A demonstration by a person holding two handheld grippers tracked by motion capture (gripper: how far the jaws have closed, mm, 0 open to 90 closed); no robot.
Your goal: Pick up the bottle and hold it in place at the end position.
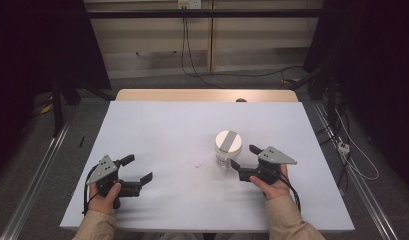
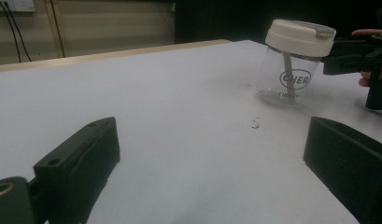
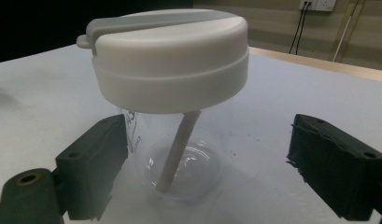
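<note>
White tabletop [image 1: 157, 130]: right tongs' [image 3: 207, 172] view reveals jar's [image 3: 172, 93] inner stick; both tongs spread.

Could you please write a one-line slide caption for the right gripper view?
Right claw open around a clear jar with a white lid, one jaw touching the glass.

The jar [image 2: 291, 63] print under "CHER" is too small to read. The right tool [image 2: 361, 53] is cut off by the left gripper view's edge. In the right gripper view, whether its jaws touch the jar [image 3: 179, 154] is unclear.

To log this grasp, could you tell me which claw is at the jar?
The right claw: its jaws flank the clear jar. The left claw sits apart, open.
</note>
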